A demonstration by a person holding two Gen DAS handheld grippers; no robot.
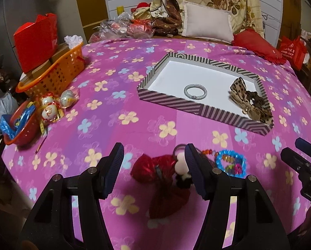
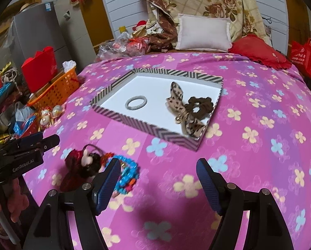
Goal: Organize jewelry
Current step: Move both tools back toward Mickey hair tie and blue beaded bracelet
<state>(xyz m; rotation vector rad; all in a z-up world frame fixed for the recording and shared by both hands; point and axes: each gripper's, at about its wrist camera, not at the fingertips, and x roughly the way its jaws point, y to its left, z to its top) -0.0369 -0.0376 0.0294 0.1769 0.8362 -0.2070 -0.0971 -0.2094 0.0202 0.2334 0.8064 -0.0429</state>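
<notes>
A striped tray (image 1: 172,101) (image 2: 147,126) lies on the pink flowered cloth. In it are a silver bracelet (image 1: 195,91) (image 2: 136,102), a leopard bow scrunchie (image 1: 251,102) (image 2: 181,106) and a brown scrunchie (image 2: 200,104). A red bow hair tie with a plush doll (image 1: 155,168) (image 2: 80,166) lies on the cloth between my open left gripper's (image 1: 154,166) fingers. A blue bead bracelet (image 1: 230,162) (image 2: 127,175) lies just right of it. My right gripper (image 2: 158,179) is open and empty above the cloth, its left finger beside the bead bracelet.
An orange basket (image 1: 55,70) (image 2: 57,87) with boxes and a red bag (image 1: 36,39) stands at the left. A red bowl (image 1: 20,123) and small figurines (image 1: 49,108) sit at the left edge. Pillows (image 1: 207,23) and bedding are piled at the back.
</notes>
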